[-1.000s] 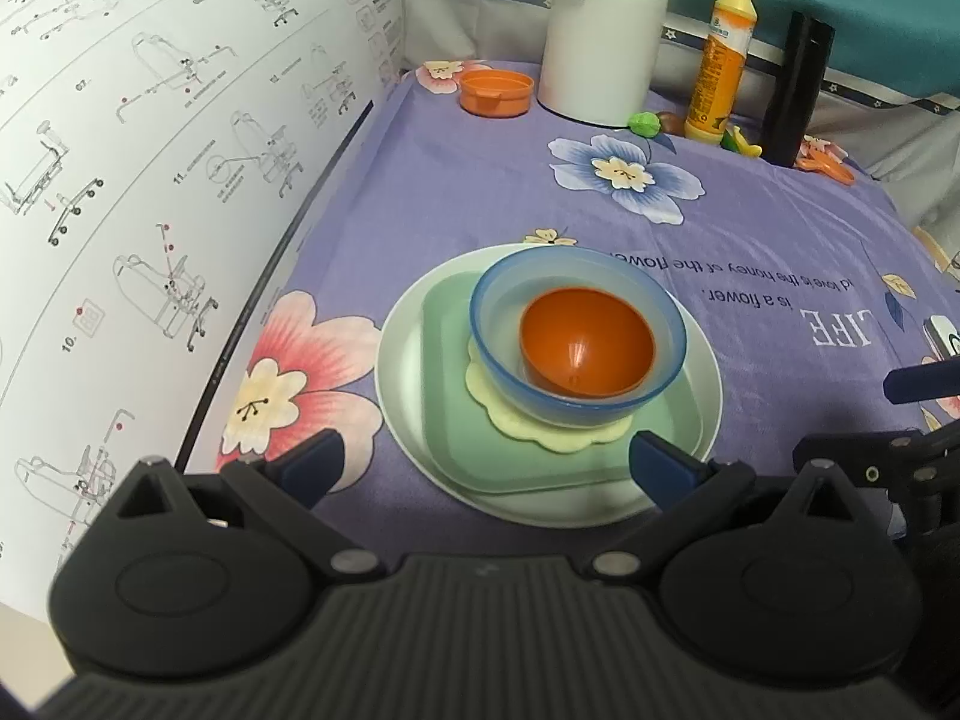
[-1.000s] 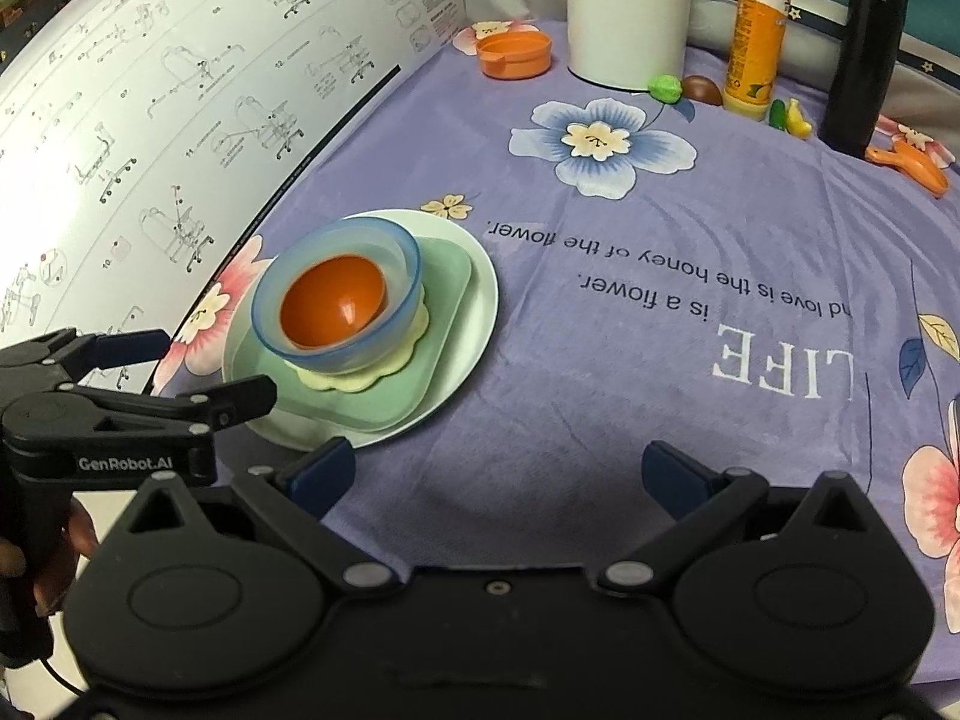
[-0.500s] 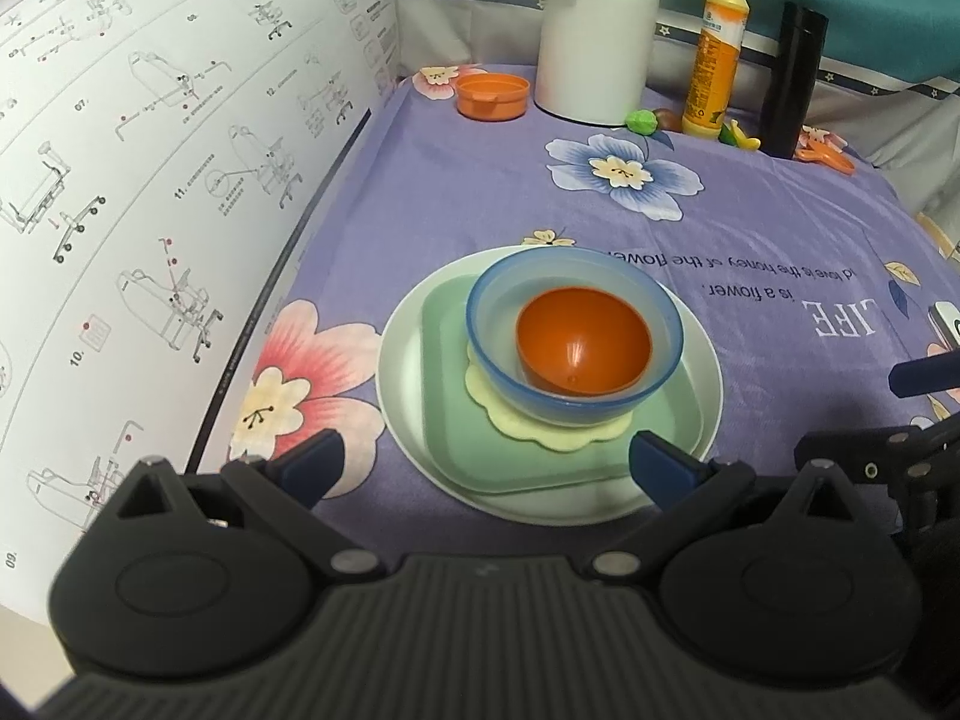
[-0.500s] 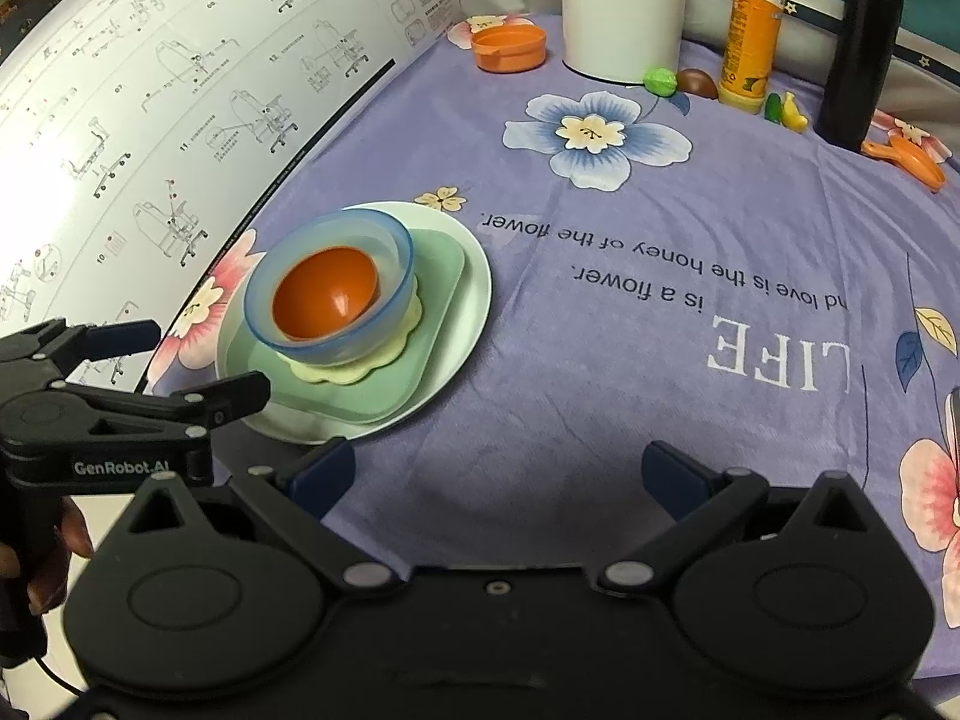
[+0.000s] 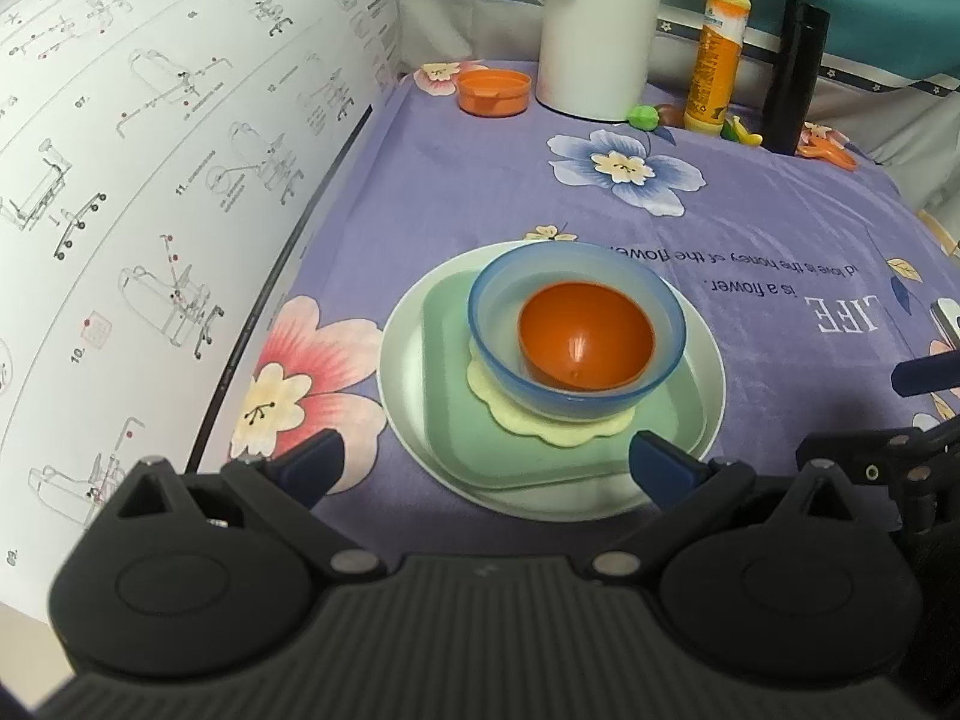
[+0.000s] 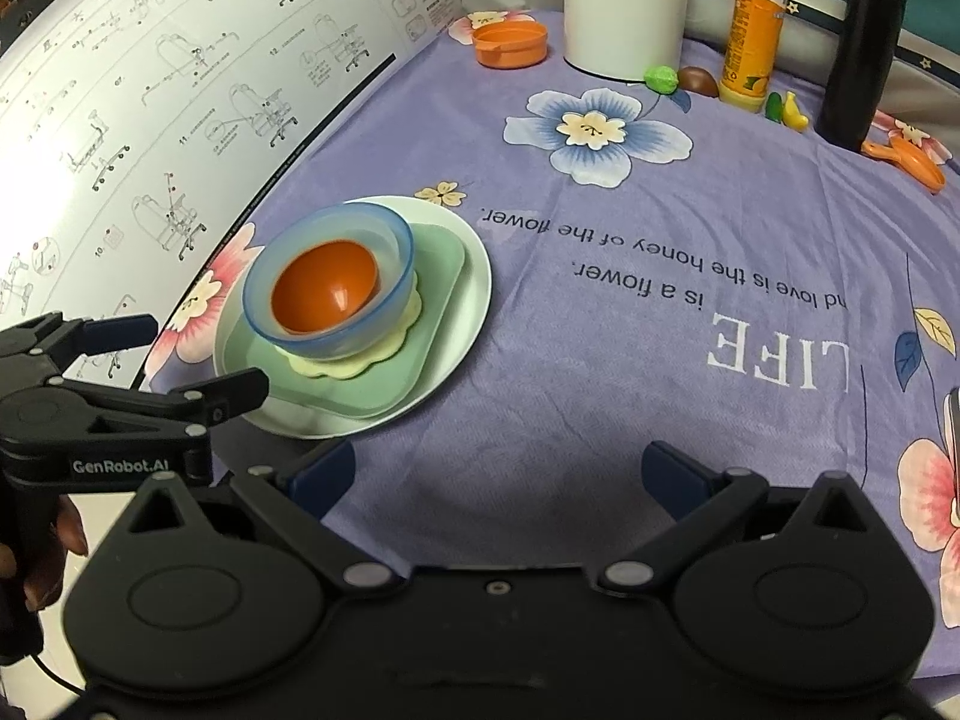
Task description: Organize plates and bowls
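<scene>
The stack consists of an orange bowl (image 5: 585,336) nested inside a translucent blue bowl (image 5: 576,324), seated on a pale yellow scalloped mat (image 5: 558,429), on a square mint-green plate (image 5: 456,396), on a round white plate (image 5: 399,384). All references below are relative to the round white plate. The left claw (image 5: 489,459) is positioned just short of the plate's near rim, fingers spread wide and holding nothing. The right claw (image 6: 498,471) is positioned to the right of the plate and nearer the camera, fingers likewise spread and holding nothing. The plate rests on a bench covered by a purple floral cloth (image 6: 600,360) with printed lettering. A large white sheet of assembly diagrams (image 5: 150,180) rises to the left of the plate. Beyond the plate stand an orange dish (image 5: 493,93), a white jug (image 5: 594,30), a yellow bottle (image 5: 717,54) and a black flask (image 5: 795,78).
</scene>
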A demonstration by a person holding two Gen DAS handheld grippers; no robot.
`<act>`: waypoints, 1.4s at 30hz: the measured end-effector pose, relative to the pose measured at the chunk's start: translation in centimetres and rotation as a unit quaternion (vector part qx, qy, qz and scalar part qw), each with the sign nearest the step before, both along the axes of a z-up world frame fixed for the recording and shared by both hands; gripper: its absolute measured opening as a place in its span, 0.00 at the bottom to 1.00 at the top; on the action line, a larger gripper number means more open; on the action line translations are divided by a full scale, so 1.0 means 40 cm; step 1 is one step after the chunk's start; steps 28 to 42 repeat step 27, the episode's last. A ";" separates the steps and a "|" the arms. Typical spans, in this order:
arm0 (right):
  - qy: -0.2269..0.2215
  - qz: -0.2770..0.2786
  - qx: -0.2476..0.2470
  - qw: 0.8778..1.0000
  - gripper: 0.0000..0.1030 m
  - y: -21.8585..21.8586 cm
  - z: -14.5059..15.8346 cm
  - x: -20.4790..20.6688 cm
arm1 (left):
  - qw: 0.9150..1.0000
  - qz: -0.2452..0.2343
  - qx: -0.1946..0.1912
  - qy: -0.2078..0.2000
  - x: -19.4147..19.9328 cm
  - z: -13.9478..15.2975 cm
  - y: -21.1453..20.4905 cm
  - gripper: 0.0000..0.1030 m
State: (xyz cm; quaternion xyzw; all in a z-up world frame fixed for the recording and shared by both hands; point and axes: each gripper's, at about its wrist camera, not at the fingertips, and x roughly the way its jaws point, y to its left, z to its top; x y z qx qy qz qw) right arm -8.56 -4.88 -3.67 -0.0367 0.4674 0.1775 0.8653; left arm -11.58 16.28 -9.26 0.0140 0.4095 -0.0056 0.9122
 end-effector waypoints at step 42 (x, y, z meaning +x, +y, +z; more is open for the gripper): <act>0.005 0.000 -0.016 1.000 1.00 0.009 -0.003 -0.002 | 1.000 -0.013 0.019 0.013 0.003 0.005 -0.002 1.00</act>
